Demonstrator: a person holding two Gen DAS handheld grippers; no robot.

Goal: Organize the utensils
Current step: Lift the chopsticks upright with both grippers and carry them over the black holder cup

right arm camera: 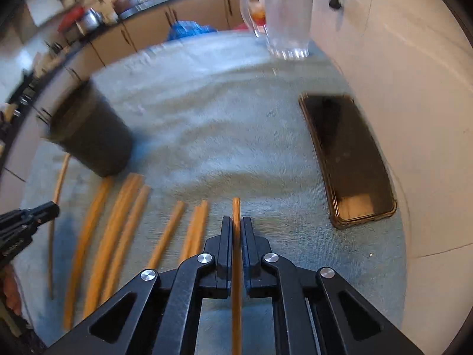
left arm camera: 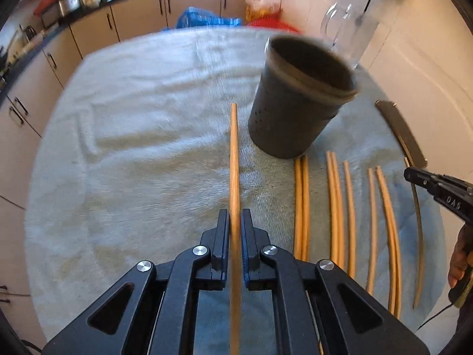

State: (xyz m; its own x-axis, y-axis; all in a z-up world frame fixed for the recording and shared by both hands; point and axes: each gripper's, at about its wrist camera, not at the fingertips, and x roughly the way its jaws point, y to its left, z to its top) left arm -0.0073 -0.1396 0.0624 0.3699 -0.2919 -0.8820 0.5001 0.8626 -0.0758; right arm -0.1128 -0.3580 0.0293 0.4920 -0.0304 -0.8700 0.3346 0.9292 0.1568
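My left gripper [left arm camera: 235, 217] is shut on a wooden chopstick [left arm camera: 234, 159] that points forward past the left side of a dark grey utensil cup [left arm camera: 298, 100]. My right gripper [right arm camera: 235, 224] is shut on another wooden chopstick [right arm camera: 236, 210], with only a short tip beyond the fingers. Several more chopsticks [left arm camera: 337, 207] lie side by side on the pale towel [left arm camera: 142, 136] in front of the cup. They also show in the right wrist view [right arm camera: 118, 230], right of the cup [right arm camera: 91, 136]. The right gripper [left arm camera: 437, 192] shows at the left view's right edge; the left gripper [right arm camera: 26, 224] shows at the right view's left edge.
A black phone [right arm camera: 348, 159] lies on the towel at the right, near the white wall [right arm camera: 414, 88]. A clear glass jug [right arm camera: 283, 20] stands at the back right. Kitchen cabinets [left arm camera: 142, 17] run along the back and left.
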